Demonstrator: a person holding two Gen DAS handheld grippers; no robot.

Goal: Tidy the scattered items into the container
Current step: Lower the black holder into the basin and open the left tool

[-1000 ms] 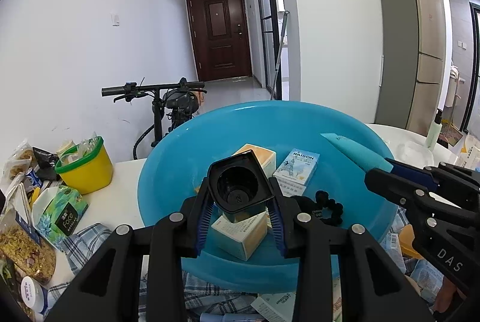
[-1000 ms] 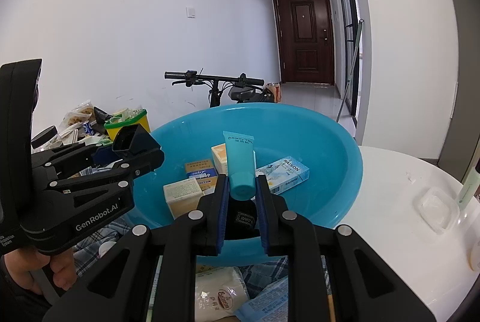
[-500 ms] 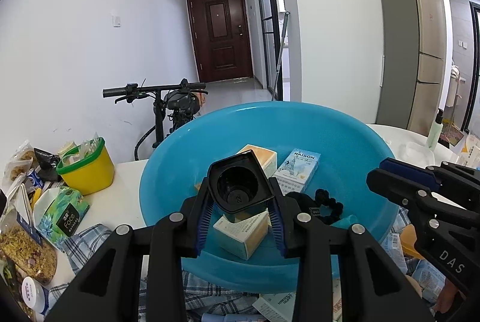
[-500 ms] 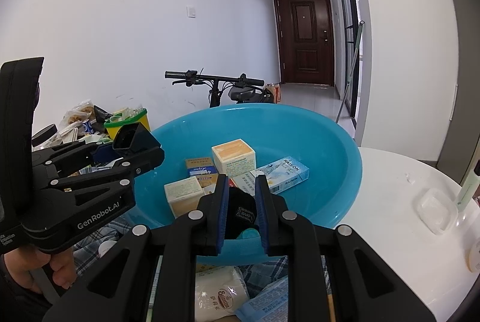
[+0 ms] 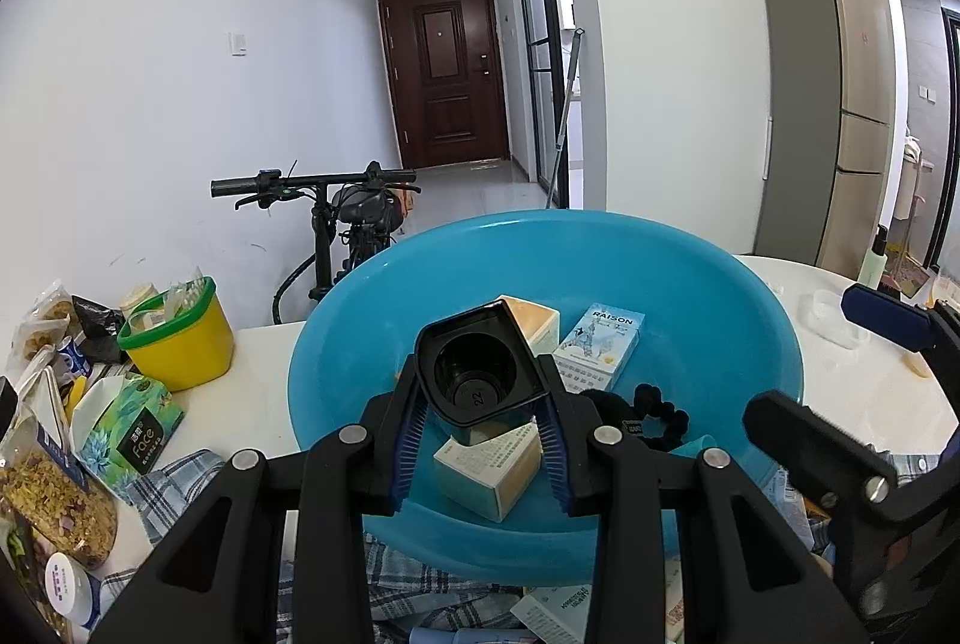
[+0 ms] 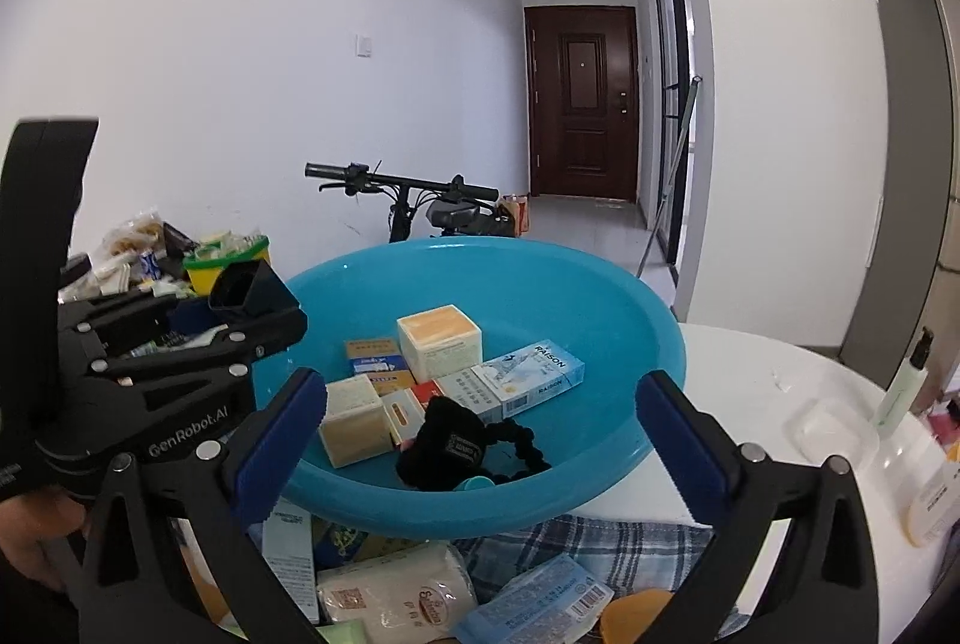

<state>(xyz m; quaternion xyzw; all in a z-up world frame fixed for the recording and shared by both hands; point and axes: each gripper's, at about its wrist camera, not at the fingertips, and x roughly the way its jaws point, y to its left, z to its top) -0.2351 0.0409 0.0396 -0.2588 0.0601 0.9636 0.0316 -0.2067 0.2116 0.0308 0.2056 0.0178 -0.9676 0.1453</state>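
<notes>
Two jaws of right gripper (image 6: 480, 425) just opened, empty, above basin (image 6: 600, 296) rim.

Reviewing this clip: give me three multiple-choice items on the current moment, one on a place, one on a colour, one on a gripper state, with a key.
1. Where does the RAISON box lie?
A. inside the basin
B. on the checked cloth
C. in the yellow tub

2. What colour is the basin?
A. red
B. blue
C. white

3. What is the left gripper doing?
A. standing wide open and empty
B. gripping a tissue pack
C. gripping a black cup

Key: 1 A, the box rests among other boxes in the basin. 2 B, its wall is plainly blue. 3 C, its pads press the black cup from both sides.
</notes>
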